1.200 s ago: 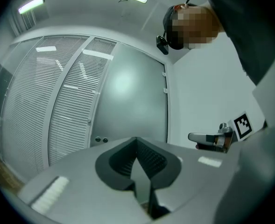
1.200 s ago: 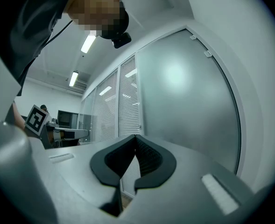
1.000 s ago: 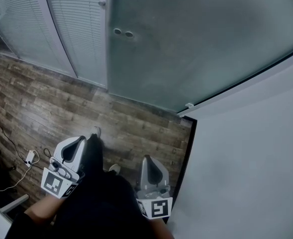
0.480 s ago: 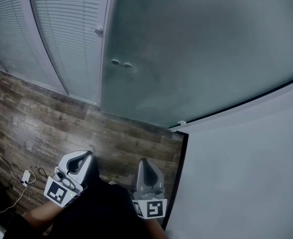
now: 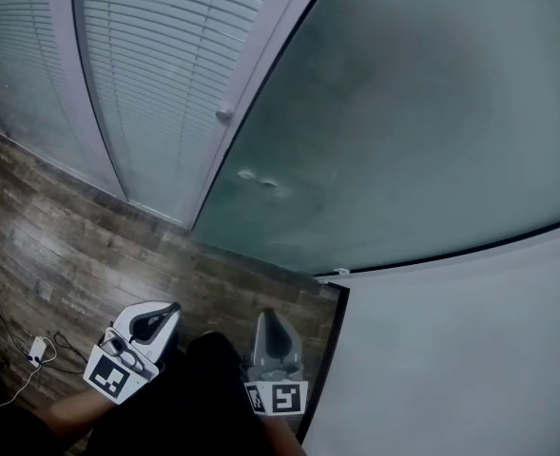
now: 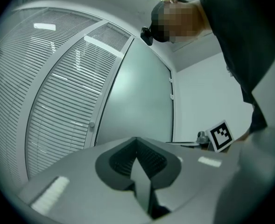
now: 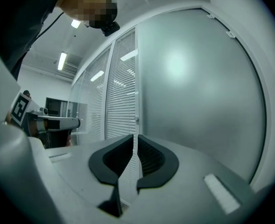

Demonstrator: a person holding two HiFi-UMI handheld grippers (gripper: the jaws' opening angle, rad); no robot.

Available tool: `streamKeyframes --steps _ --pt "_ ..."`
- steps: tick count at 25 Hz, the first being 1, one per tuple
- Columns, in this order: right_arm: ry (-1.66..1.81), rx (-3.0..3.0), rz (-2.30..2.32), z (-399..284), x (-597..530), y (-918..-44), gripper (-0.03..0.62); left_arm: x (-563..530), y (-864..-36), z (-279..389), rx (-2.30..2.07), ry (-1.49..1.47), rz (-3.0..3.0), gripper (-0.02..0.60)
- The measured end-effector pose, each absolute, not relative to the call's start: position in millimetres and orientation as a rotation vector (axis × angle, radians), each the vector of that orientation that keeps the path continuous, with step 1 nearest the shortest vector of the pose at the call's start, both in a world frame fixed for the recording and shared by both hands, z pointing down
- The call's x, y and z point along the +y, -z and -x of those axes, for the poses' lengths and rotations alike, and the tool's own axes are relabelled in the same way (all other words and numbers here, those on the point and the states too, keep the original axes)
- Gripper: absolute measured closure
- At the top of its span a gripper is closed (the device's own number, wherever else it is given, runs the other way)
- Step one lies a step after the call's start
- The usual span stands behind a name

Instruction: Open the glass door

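Facing the upright frosted glass door point(image 5: 403, 112) well ahead, with its two round studs point(image 5: 259, 180) nearer the right tool point(image 5: 266, 317), just now opening to a narrow empty gap, than the closed, empty left tool point(image 5: 172, 307).

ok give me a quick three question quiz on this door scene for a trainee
1. In the head view, what stands at the door's left? A blinds B brick C shelf
2. True or false: the left gripper is shut.
3. Which gripper shows a gap between its jaws?
Key: 1 A. 2 true. 3 the right gripper; its jaws have just been opening, with nothing between them.
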State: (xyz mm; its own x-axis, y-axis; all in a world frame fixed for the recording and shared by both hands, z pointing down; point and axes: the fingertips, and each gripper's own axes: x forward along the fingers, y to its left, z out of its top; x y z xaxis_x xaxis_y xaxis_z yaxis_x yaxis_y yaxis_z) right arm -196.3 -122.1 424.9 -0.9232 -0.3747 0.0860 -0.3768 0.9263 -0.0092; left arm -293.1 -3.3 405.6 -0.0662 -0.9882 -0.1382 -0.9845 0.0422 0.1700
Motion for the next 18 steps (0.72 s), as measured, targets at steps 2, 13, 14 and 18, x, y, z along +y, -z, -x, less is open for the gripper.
streamKeyframes --steps 2,13,14,18 --pt "-0.047 -2.99 -0.58 207 -135 -428 0.553 -14 -403 298 -2.267 0.366 -2.118 0.581" --pt "-0.096 -2.982 -0.478 278 -214 -451 0.52 -62 -380 325 -2.435 0.297 -2.025 0.581" --pt "-0.09 -2.979 -0.463 286 -221 -455 0.514 -65 -381 329 -2.45 0.297 -2.004 0.581" --pt "-0.063 -2.952 -0.427 312 -242 -482 0.507 -74 -386 336 -2.491 0.292 -1.951 0.581"
